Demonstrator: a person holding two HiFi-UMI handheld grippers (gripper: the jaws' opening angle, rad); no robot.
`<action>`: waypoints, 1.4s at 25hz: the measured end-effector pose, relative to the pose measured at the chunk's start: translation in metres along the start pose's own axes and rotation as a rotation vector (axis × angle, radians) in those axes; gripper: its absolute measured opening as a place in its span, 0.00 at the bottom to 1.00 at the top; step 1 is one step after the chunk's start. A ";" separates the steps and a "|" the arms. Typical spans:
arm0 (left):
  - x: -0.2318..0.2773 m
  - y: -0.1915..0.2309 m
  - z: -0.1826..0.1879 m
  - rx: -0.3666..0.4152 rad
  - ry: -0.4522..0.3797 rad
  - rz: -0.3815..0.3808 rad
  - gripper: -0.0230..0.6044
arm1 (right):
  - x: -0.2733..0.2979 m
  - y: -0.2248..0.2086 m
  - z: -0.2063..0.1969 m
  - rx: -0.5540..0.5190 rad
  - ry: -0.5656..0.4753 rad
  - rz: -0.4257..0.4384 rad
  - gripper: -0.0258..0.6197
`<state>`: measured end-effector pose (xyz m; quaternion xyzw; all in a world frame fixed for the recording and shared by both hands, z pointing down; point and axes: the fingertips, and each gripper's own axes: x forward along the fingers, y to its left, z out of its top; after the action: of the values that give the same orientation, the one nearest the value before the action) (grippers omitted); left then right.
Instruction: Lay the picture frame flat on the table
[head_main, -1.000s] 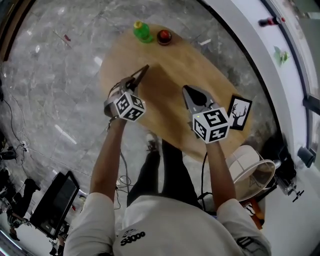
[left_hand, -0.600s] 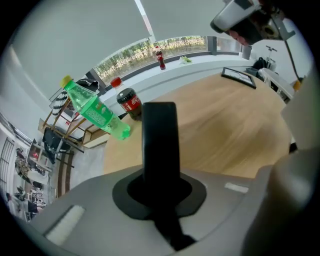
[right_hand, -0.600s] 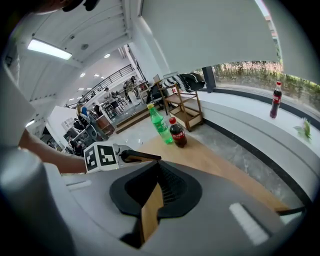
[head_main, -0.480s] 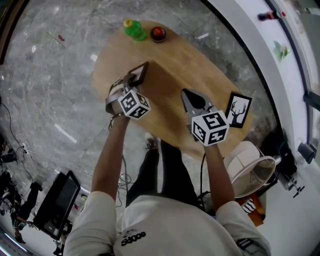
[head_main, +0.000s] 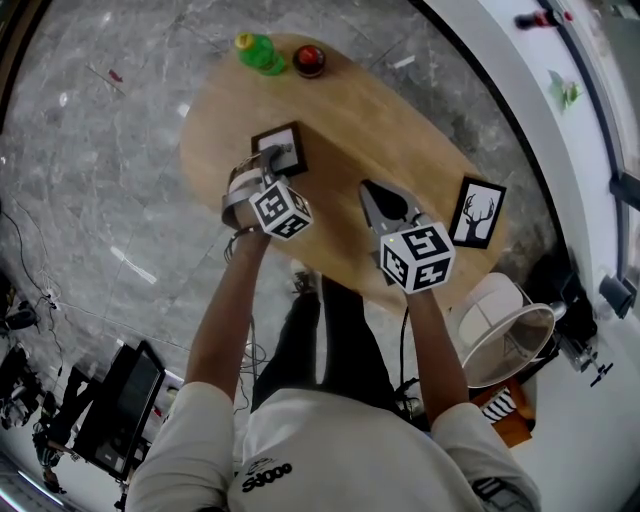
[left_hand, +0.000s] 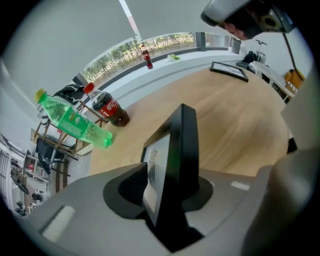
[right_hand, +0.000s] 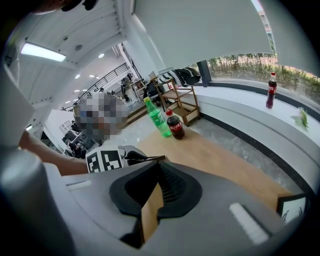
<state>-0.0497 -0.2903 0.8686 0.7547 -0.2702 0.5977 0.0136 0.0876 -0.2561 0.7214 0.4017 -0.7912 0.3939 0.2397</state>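
Step in hand: we're at the let-go, with the small black-rimmed picture frame (head_main: 284, 142) down on the light wooden oval table (head_main: 400, 125), face up, near the table's left edge as the head view shows it
Left gripper (head_main: 270, 166): its jaws have just been opening and now stand parted; the frame's near edge sits between them, but by our reading of the left gripper view it isn't pinched
Frame's lie: from above we see its whole square face, so we judge it flat or a hair off flat; whether the near edge rests fully on the wood we cannot tell
Right gripper (head_main: 372, 192): hovering over the middle of the table, jaws together, nothing in them, well apart from the frame
Also on the table: a second black frame with an antler print (head_main: 478, 212) by the right edge, and at the far end a green plastic bottle (head_main: 256, 54) just beside a dark cola bottle with a red cap (head_main: 309, 60)
How far along: we'd call the task all but done
Next move: it calls for opening the left jaws a touch wider and drawing straight back along the frame's edge, so neither pad drags or tips it
Watch for: a pad catching the rim on the way out and lifting the frame off the wood
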 end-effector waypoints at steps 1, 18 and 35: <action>0.001 -0.003 0.000 0.000 -0.001 -0.002 0.26 | 0.000 0.000 -0.001 0.003 0.001 -0.001 0.04; 0.023 -0.050 -0.009 0.072 -0.017 0.027 0.56 | 0.002 -0.002 -0.022 0.035 0.038 0.017 0.04; 0.019 -0.064 -0.022 0.013 0.016 -0.025 0.60 | -0.002 0.002 -0.023 0.027 0.040 0.020 0.04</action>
<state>-0.0401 -0.2357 0.9120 0.7534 -0.2565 0.6052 0.0182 0.0885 -0.2360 0.7323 0.3892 -0.7847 0.4149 0.2461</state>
